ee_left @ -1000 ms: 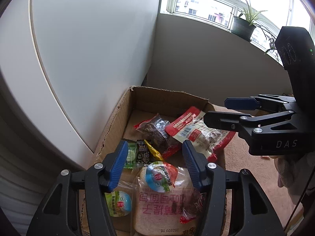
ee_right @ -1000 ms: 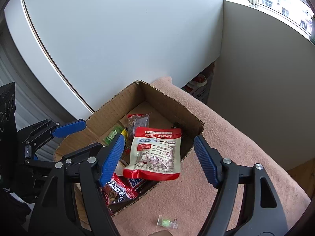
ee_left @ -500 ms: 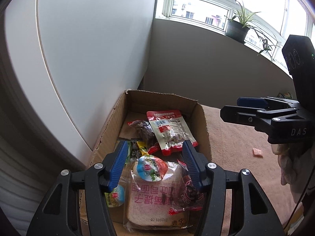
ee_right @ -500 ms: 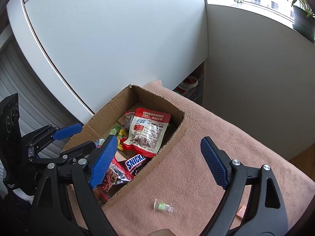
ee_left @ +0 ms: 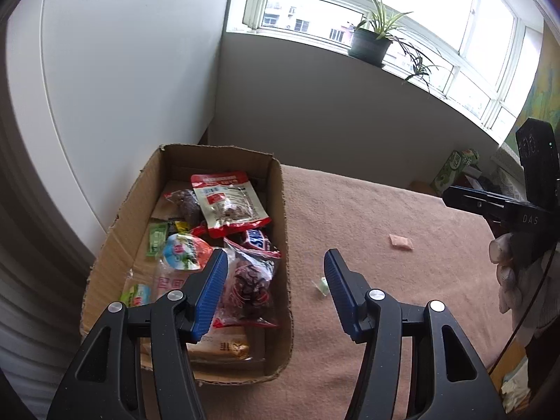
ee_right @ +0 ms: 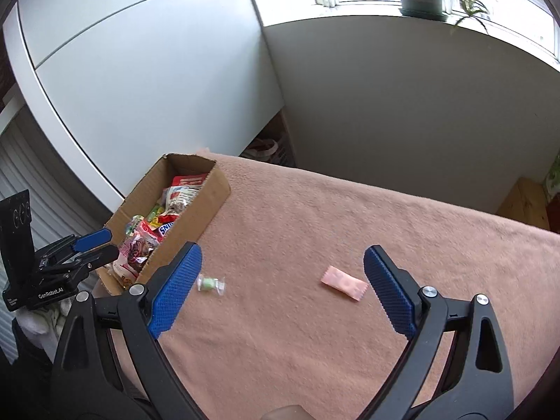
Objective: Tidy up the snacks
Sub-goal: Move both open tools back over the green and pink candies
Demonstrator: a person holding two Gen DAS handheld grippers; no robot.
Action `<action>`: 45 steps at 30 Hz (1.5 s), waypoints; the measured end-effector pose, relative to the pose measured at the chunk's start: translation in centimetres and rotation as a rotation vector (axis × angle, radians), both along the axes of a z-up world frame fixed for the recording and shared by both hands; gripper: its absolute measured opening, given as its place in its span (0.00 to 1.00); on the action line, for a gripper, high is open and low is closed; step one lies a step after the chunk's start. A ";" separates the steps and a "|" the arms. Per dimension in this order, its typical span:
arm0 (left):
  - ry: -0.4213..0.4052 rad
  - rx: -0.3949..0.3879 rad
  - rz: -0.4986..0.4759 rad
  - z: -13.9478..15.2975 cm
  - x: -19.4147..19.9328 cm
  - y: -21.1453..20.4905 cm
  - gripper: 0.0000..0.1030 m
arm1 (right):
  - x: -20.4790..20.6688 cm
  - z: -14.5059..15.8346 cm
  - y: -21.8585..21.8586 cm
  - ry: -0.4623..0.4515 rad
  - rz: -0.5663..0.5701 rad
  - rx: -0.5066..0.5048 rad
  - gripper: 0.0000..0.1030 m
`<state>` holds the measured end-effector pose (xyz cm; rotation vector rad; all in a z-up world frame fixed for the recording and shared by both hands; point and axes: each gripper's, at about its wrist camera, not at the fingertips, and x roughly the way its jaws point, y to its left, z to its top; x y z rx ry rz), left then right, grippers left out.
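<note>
A cardboard box (ee_left: pixel 280 217) (ee_right: pixel 206 206) on the pink blanket holds several snack packets, with a red-and-white pouch (ee_left: pixel 227 199) on top at its far end. A small green wrapped candy (ee_left: pixel 322 285) (ee_right: pixel 210 283) and a pink wrapped candy (ee_left: pixel 400 242) (ee_right: pixel 344 284) lie loose on the blanket (ee_right: pixel 332 227). My left gripper (ee_left: pixel 274 294) is open and empty over the box's right edge. My right gripper (ee_right: pixel 280 294) is open and empty above the blanket, with both candies between its fingers in view.
A white cabinet stands behind the box (ee_left: pixel 122 70). A potted plant (ee_left: pixel 371 43) sits on the window sill. A green carton (ee_left: pixel 455 168) and wooden furniture (ee_right: pixel 525 199) are beyond the blanket's far edge.
The red-and-white pouch dropped from the right gripper into the box. Both grippers pulled back and swung right, away from the box, and the left jaws opened wider.
</note>
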<state>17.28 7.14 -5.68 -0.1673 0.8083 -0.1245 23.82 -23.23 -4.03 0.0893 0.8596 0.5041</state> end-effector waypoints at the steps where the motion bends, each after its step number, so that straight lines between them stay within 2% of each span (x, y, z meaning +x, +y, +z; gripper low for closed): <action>1: 0.003 -0.003 -0.015 -0.1 -0.1 -0.5 0.55 | -0.7 -0.4 -1.0 0.004 -0.023 0.007 0.93; 3: 0.007 0.005 -0.046 -0.2 -0.3 -1.8 0.55 | -1.9 -1.5 -2.6 0.015 -0.046 0.013 0.93; 6: 0.017 0.003 -0.095 -0.6 -0.7 -3.7 0.55 | -3.6 -3.2 -4.1 0.015 -0.079 -0.029 0.93; 10: 0.036 0.010 -0.137 -0.9 -0.4 -5.7 0.55 | -5.1 -5.2 -5.0 0.060 -0.062 -0.041 0.93; 17: 0.134 -0.018 -0.181 -2.1 3.0 -8.0 0.55 | -6.4 -5.3 -5.1 0.069 -0.048 0.004 0.93; 25: 0.267 0.008 -0.146 -5.3 6.3 -9.8 0.49 | -7.5 -5.0 -5.1 0.066 -0.038 0.052 0.93; 31: 0.288 0.043 -0.084 -6.3 7.6 -9.7 0.49 | -8.3 -5.5 -4.7 0.066 -0.017 0.047 0.93; 35: 0.323 0.062 -0.075 -7.4 8.3 -10.4 0.48 | -8.6 -5.7 -5.0 0.067 -0.021 0.064 0.93; 38: 0.354 0.056 -0.071 -8.3 8.5 -10.3 0.41 | -8.8 -6.0 -5.4 0.069 -0.027 0.071 0.93; 45: 0.385 -0.022 -0.068 -8.4 7.0 -9.0 0.41 | -8.6 -6.3 -5.9 0.084 -0.029 0.088 0.93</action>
